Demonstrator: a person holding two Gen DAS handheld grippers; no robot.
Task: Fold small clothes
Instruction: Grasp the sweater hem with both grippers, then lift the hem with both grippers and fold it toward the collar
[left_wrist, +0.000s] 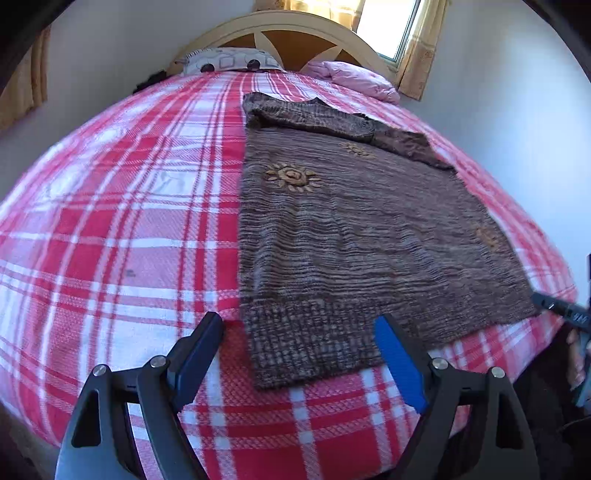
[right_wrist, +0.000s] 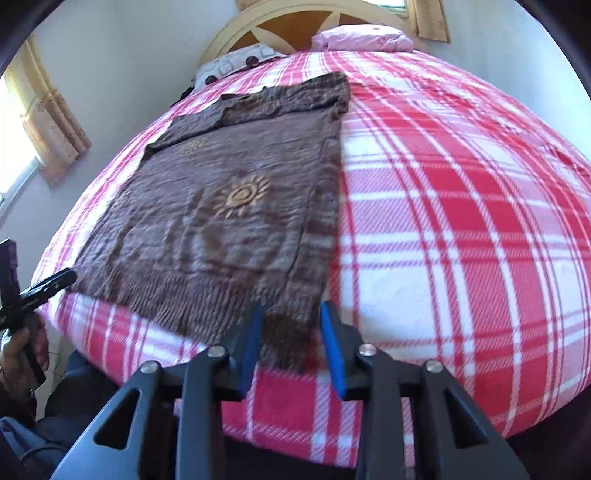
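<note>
Brown knit sweater (left_wrist: 369, 236): flat on the plaid bedspread (left_wrist: 110, 221), sleeves folded in. Soft, limp, light (likely sags when lifted); best taken at the ribbed hem corners. Left gripper (left_wrist: 299, 328): spread wide, straddling one corner. Right gripper (right_wrist: 291, 314): narrowed around the other, not visibly pinching.

A sweater (left_wrist: 354, 229) is spread flat on the bed (left_wrist: 122, 229), its hem at the near edge. Two pillows (left_wrist: 229, 62) are set behind it, against the headboard (left_wrist: 288, 29).
</note>
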